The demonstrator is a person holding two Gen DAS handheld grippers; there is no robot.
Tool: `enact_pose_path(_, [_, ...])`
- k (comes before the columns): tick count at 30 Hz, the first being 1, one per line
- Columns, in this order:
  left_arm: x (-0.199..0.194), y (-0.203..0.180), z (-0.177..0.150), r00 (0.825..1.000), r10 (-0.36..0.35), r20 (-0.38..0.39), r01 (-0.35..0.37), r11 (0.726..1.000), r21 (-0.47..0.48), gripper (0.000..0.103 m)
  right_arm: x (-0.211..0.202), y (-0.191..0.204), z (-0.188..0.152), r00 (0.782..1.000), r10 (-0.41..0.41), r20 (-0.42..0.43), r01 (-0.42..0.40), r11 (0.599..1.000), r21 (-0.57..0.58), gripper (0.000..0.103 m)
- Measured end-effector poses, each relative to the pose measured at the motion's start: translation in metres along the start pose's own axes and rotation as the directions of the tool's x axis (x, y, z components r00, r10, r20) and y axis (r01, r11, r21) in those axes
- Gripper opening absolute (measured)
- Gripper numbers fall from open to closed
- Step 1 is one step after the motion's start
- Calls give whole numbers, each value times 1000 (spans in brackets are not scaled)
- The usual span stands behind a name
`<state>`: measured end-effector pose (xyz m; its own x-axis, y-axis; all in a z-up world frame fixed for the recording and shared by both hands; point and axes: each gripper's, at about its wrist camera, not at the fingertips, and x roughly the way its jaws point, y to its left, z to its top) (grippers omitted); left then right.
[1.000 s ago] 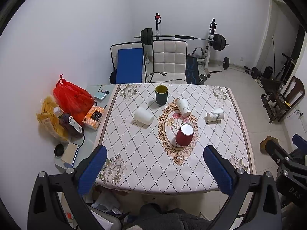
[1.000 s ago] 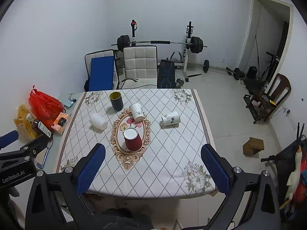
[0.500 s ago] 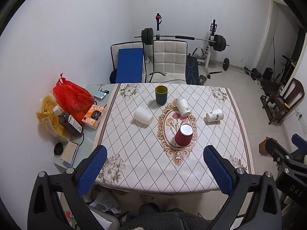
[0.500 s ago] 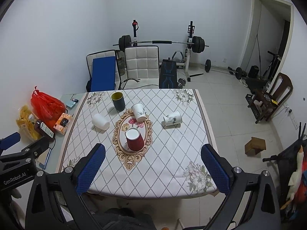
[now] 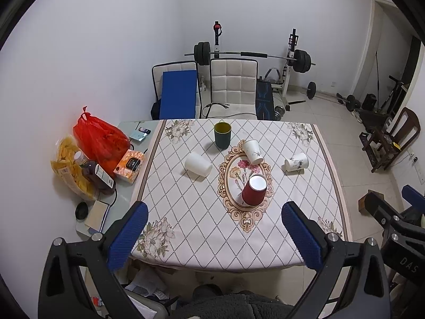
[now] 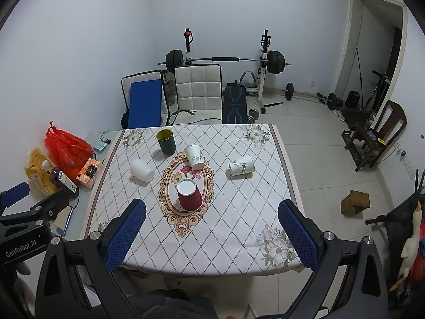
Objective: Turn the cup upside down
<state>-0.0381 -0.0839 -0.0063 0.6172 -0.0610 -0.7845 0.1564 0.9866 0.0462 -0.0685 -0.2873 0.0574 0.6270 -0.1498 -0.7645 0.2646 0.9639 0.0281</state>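
Observation:
A red paper cup [image 5: 253, 190] [image 6: 189, 194] stands on the table's floral oval, white end up. A dark green cup [image 5: 222, 135] [image 6: 166, 141] stands upright with its mouth up at the far side. A plain white cup [image 5: 198, 163] [image 6: 141, 170] lies on its side at the left. A printed white cup [image 5: 253, 151] [image 6: 195, 156] stands tilted near the middle, and another [image 5: 296, 161] [image 6: 241, 165] lies on its side at the right. My left gripper [image 5: 213, 232] and right gripper [image 6: 212, 230] are open and empty, held high before the near table edge.
The table [image 5: 186, 212] carries a diamond-pattern cloth. A grey side surface at the left holds a red bag [image 5: 99, 138], a bottle [image 5: 94, 172], a snack bag and an orange box [image 5: 130, 166]. Chairs and a barbell rack [image 5: 249, 58] stand behind. A wooden block [image 6: 354, 202] lies on the floor.
Both views have drifted slightly. No cup has moved and both grippers stay open.

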Motion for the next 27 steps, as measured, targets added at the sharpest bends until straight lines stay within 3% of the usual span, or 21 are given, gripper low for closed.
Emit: enact_pose_path(27, [-4,5,-4,1000,-4,7,4,1000,-7,103,-4,3,2,1000,7,6,-7,1000,1,102])
